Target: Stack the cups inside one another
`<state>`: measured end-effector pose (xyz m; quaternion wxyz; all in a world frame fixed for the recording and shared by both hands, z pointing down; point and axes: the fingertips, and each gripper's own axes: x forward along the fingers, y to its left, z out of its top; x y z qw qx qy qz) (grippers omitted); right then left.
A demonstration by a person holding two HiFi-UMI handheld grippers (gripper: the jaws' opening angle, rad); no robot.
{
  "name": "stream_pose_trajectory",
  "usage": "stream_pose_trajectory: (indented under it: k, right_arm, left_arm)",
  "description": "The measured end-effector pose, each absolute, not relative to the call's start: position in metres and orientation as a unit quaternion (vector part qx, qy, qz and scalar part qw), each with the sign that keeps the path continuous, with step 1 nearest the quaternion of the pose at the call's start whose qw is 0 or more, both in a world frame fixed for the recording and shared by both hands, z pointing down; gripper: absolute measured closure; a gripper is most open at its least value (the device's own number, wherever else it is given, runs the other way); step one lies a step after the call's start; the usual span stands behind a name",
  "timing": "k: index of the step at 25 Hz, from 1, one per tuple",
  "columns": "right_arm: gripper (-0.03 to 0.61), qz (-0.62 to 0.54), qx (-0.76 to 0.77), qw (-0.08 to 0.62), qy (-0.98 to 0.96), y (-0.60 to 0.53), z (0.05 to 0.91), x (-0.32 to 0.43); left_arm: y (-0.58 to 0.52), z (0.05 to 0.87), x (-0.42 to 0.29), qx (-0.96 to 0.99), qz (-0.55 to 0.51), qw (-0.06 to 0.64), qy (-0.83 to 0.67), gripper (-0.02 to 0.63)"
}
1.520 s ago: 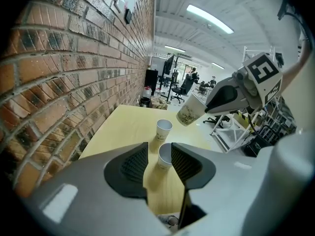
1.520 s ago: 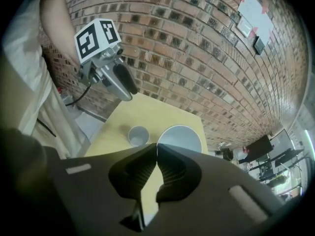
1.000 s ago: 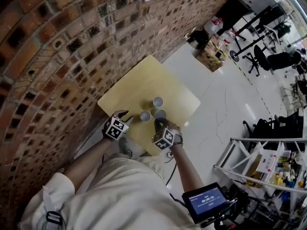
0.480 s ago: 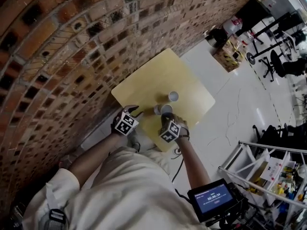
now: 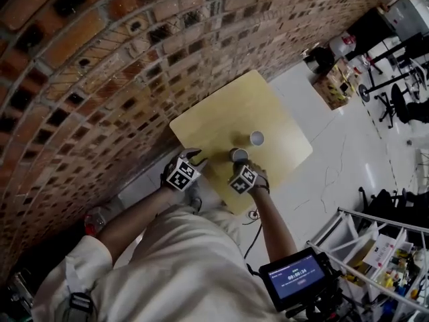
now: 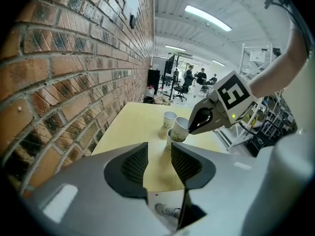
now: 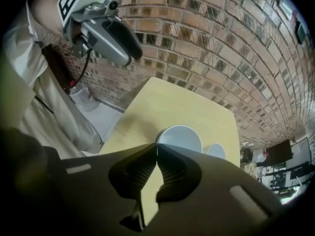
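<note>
Here the right gripper (image 7: pixel 156 155) pinches the rim of a tilted cup (image 6: pixel 180 128) at the mouth of a second cup (image 6: pixel 170 138) on the worktop (image 6: pixel 138 127), while the left gripper (image 6: pixel 159 148) waits nearby, jaws partly apart and empty.

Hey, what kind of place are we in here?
Probably a lab or workshop that shares space with an office: a bare brick wall, a metal rack loaded with supplies, and office chairs on a shiny floor.
</note>
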<state>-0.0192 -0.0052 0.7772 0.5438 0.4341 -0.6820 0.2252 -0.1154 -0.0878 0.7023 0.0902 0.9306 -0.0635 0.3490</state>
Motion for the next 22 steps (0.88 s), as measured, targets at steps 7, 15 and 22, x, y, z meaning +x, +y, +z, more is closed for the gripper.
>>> stream_pose_trajectory:
  k: [7, 15, 22]
  right_arm:
    - [0.569, 0.240, 0.417, 0.553, -0.680, -0.011, 0.799, -0.020]
    - [0.494, 0.244, 0.430, 0.542, -0.680, -0.018, 0.804, -0.025]
    - [0.471, 0.237, 0.509, 0.464, -0.685, -0.013, 0.759, -0.023]
  left_arm:
    - [-0.092, 0.706, -0.129, 0.928, 0.354, 0.092, -0.070, 0.446]
    - [-0.091, 0.712, -0.134, 0.926, 0.356, 0.100, -0.072, 0.446]
    - [-0.074, 0.712, -0.115, 0.930, 0.355, 0.090, -0.043, 0.446]
